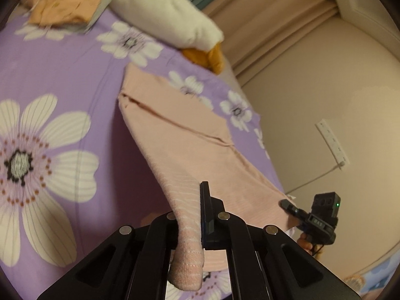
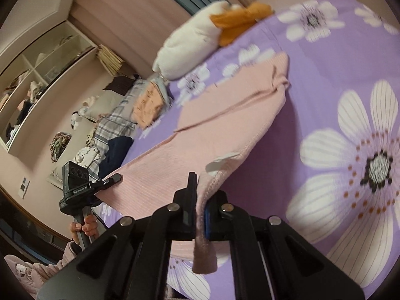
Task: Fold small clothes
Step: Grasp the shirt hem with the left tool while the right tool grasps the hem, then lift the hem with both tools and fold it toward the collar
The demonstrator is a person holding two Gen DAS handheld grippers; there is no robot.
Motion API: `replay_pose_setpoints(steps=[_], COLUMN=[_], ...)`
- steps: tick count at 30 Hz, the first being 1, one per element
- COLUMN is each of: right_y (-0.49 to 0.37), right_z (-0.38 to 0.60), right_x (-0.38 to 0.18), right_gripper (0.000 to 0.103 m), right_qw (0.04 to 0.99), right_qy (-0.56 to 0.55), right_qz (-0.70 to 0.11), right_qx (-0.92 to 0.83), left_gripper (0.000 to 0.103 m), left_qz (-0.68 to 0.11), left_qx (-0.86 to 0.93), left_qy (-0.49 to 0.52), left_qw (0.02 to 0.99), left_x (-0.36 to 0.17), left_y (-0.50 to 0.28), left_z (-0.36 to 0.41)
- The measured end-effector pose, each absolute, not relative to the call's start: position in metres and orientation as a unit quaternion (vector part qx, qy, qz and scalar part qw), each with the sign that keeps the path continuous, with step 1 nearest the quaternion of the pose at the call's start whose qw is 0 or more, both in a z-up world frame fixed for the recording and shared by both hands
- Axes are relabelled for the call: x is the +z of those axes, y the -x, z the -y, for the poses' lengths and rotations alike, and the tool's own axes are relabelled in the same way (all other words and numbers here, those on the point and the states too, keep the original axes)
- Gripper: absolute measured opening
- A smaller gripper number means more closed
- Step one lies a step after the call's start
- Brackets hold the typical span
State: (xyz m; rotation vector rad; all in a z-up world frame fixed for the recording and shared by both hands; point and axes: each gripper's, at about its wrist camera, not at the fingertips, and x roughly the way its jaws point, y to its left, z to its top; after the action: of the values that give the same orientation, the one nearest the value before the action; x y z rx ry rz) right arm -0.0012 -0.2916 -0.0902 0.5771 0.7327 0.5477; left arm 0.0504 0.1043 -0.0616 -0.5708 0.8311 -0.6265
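Premises: a domestic bedroom. A bed point(image 1: 75, 80) carries a purple sheet printed with large white flowers. A white plush cushion point(image 1: 165, 17) with an orange part lies at the far edge of the bed, and folded orange clothing point(image 1: 67, 2) sits near its far corner. Beige curtains point(image 1: 275, 25) hang behind the bed. A built-in shelf unit point(image 2: 37, 75) along the wall holds clothes and soft items. A pile of plaid bedding point(image 2: 112, 125) lies beside the bed. A white power strip point(image 1: 332, 142) is fixed on the wall.
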Motion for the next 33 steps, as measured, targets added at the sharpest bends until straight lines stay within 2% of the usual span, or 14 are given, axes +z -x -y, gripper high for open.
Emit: replay_pose_setpoints(steps=[7,25,33], right_y=[0.015,0.098,0.083], right_z=[0.29,0.3,0.306], right_x=[-0.072,-0.028,-0.025], right_gripper=[0.005,0.005,0.006], right_qw=[0.87,0.883,0.885], right_qy=[-0.258,-0.21,-0.219], right_qz=[-0.328,-0.303,-0.293], right_qx=[0.262,0.291,0.289], left_gripper=[0.0,0.0,0.0], left_qz=[-0.369,-0.368,-0.373], left_qx=[-0.305,-0.313,-0.303], left_qy=[0.245,0.203,0.214], left_qw=[0.843,0.852,0.851], left_x=[-0.042,-0.001,-0.006], left_y=[-0.041,0.03,0.005], left_z=[-0.1,-0.108,-0.108])
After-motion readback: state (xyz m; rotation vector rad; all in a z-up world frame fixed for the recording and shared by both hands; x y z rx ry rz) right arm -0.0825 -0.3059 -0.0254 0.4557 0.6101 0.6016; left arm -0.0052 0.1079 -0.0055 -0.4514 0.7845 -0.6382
